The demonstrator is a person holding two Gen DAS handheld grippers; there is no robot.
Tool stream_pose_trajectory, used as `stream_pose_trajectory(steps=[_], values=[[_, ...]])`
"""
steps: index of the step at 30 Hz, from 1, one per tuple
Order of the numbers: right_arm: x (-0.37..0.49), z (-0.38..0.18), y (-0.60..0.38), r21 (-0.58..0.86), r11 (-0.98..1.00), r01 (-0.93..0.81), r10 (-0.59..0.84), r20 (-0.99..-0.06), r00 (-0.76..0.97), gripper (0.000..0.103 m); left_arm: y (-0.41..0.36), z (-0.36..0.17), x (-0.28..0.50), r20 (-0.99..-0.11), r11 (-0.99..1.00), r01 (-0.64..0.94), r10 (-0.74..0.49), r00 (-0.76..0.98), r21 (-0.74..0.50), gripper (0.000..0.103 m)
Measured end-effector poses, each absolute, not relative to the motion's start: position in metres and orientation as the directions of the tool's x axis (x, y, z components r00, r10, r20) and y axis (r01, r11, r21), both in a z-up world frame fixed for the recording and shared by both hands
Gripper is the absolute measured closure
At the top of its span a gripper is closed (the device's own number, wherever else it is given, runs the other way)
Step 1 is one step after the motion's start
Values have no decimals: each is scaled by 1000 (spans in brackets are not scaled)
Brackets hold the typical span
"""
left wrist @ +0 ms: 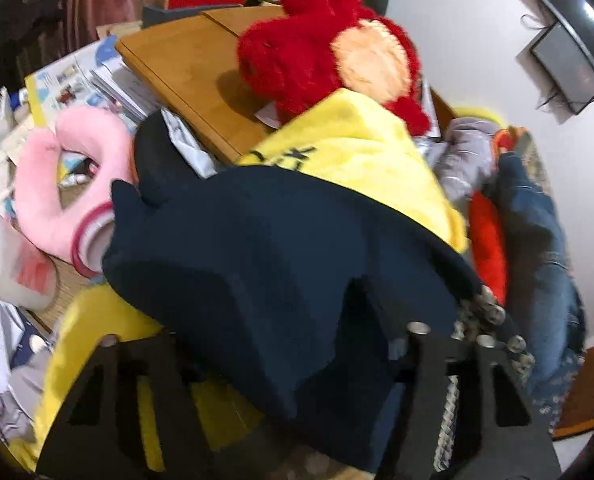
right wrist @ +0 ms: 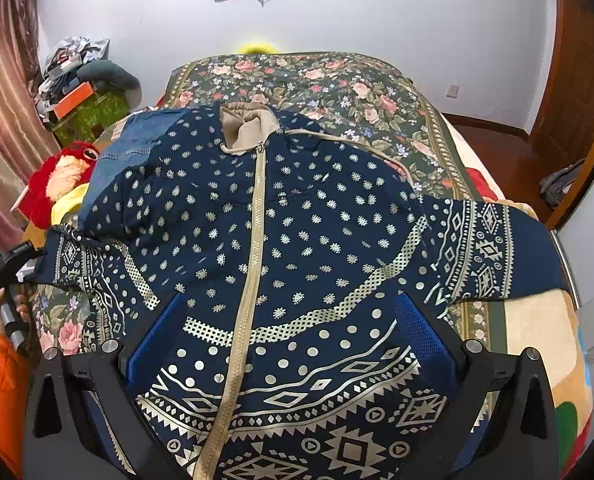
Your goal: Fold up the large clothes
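**Navy sleeve in my left jaws, hem under my right**

Navy cloth is filling the left wrist view: the left sleeve (left wrist: 257,248) of the dark blue zip-up jacket with the silver print (right wrist: 297,220) is bunching up between the fingers of my left gripper (left wrist: 265,344). The cloth is hiding the pads, so I cannot tell whether they are pressing on it. Going from left to right beyond the sleeve, a pink ring-shaped plush cushion (left wrist: 77,184) is lying among papers, a flat wooden board (left wrist: 185,76) is carrying a shaggy red plush toy (left wrist: 317,52), a yellow fleece blanket (left wrist: 349,152) is spilling out just behind the sleeve, and a pair of blue jeans (left wrist: 537,232) is lying at the far right.

In the right wrist view, my hand (right wrist: 1,308), coming out of an orange padded cuff (right wrist: 1,392), is gripping the left tool's handle at the left edge, right at the sleeve's end. The jacket is lying front up, zipped, on the floral bedspread (right wrist: 337,80), with its other sleeve stretching out to the right. My right gripper (right wrist: 289,332) is hovering over the patterned hem with its jaws standing wide apart, holding nothing.
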State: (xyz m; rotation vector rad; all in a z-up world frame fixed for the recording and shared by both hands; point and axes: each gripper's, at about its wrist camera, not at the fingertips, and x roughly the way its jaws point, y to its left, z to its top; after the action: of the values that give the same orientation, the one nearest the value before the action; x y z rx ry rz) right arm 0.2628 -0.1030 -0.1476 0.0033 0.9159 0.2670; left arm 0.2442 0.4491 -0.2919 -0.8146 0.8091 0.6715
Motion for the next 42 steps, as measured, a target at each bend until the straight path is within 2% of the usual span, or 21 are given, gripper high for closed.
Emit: stream_pose_trajectory(steps=[2, 4, 5, 6, 12, 18, 21, 26, 29, 32, 36, 42], values=[[261, -143, -106, 119, 968, -223, 230, -777, 586, 0, 451, -288, 245, -830, 520, -783, 224, 511, -341, 63], [260, -139, -109, 118, 969, -219, 228, -771, 594, 0, 448, -277, 246, -834, 533, -792, 259, 487, -296, 87], [259, -137, -111, 114, 970, -216, 224, -770, 597, 0, 448, -273, 246, -835, 543, -791, 268, 481, -281, 94], [259, -135, -113, 111, 970, -216, 222, -768, 601, 0, 446, -266, 246, -834, 558, -786, 276, 479, -266, 96], [258, -120, -121, 73, 973, -218, 198, -749, 632, 0, 413, -196, 240, -747, 657, -710, 335, 574, -251, 98], [263, -106, -124, 48, 965, -257, 211, -725, 656, 0, 341, -99, 243, -576, 808, -552, 356, 736, -206, 98], [267, -99, -123, 42, 958, -284, 228, -709, 667, 0, 297, -64, 248, -503, 875, -450, 313, 806, -177, 98], [276, -97, -123, 62, 943, -326, 272, -707, 652, 0, 225, -42, 270, -470, 952, -275, 182, 864, -136, 98], [283, -102, -124, 83, 938, -338, 290, -724, 626, 0, 177, -52, 289, -487, 981, -176, 116, 866, -80, 98], [288, -112, -126, 105, 933, -344, 302, -747, 592, 0, 134, -77, 311, -547, 996, -75, 43, 836, -37, 98], [293, -130, -132, 117, 933, -341, 299, -780, 550, 0, 85, -131, 338, -678, 998, 64, -52, 733, -8, 98], [297, -151, -142, 128, 937, -323, 284, -818, 499, 0, 33, -205, 344, -822, 986, 164, -113, 559, -23, 98]])
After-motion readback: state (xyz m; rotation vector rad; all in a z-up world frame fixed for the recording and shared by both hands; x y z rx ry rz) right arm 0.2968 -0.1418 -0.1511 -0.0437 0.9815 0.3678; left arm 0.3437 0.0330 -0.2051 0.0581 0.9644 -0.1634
